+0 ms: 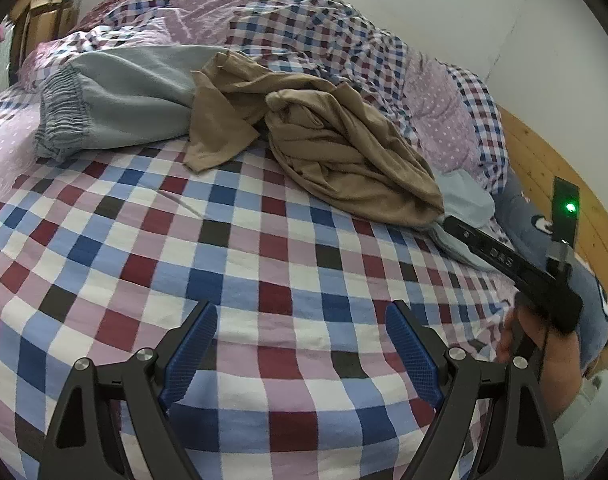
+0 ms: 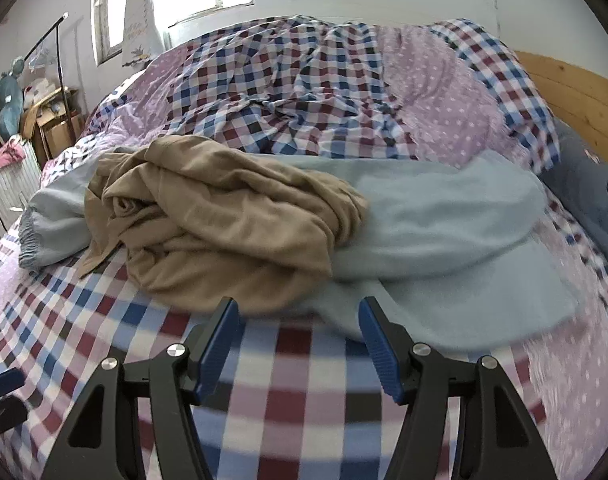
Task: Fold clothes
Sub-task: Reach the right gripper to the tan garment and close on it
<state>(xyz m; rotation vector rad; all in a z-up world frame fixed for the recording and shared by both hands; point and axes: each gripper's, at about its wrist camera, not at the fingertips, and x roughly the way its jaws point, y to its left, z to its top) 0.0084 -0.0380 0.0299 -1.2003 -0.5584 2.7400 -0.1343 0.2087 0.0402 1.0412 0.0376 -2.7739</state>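
The tan garment [image 2: 224, 216] hides the light blue pants' [image 2: 443, 220] middle; the checked sheet [image 2: 304, 380] blurs nearby.

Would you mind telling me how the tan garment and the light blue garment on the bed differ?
The tan garment is thin and bunched in a crumpled heap; the light blue garment looks thicker and lies mostly spread out. The tan one lies on top, the blue one beneath it. The blue one has a gathered elastic cuff; none shows on the tan. Both are unfolded and held by neither gripper.

Black claw [image 1: 302, 354] frames, 2 ribbed blue pads [image 1: 411, 354], silver screws.
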